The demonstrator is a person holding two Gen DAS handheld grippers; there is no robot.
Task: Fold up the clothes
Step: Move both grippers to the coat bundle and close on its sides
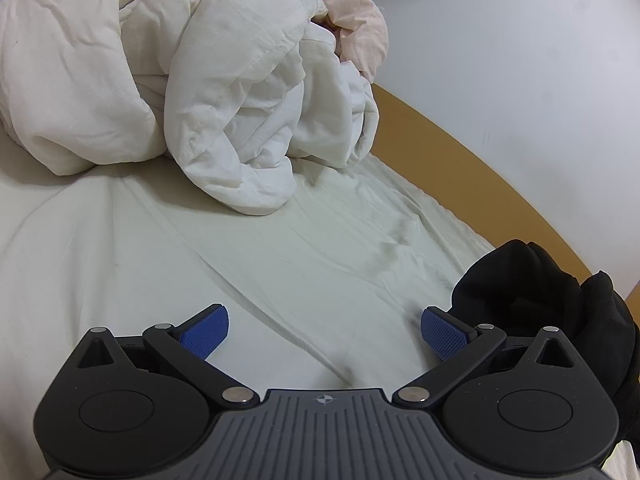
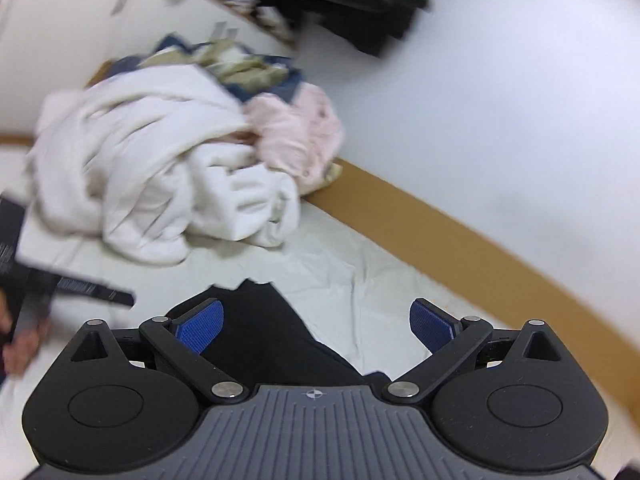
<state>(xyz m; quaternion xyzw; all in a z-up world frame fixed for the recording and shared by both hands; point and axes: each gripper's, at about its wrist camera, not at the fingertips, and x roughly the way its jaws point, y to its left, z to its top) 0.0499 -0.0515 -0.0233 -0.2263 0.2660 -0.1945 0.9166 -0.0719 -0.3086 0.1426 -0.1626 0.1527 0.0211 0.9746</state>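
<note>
A black garment (image 1: pixel 540 296) lies bunched on the pale bed sheet (image 1: pixel 280 264), just right of my left gripper (image 1: pixel 324 332), which is open and empty over the sheet. In the right wrist view the same black garment (image 2: pixel 272 332) lies under and between the fingers of my right gripper (image 2: pixel 316 326), which is open and not closed on it. The right wrist view is motion-blurred. A heap of white bedding (image 1: pixel 180 80) and a pink cloth (image 1: pixel 360 28) lie farther back; the heap (image 2: pixel 160 168) and the pink cloth (image 2: pixel 296 136) also show in the right wrist view.
A brown bed frame edge (image 1: pixel 460 152) runs along the white wall (image 1: pixel 520 40) on the right. Dark clothes (image 2: pixel 360 4) hang on the wall. The other gripper and a hand (image 2: pixel 24 320) show at the left edge. Mixed clothes (image 2: pixel 240 68) lie behind the heap.
</note>
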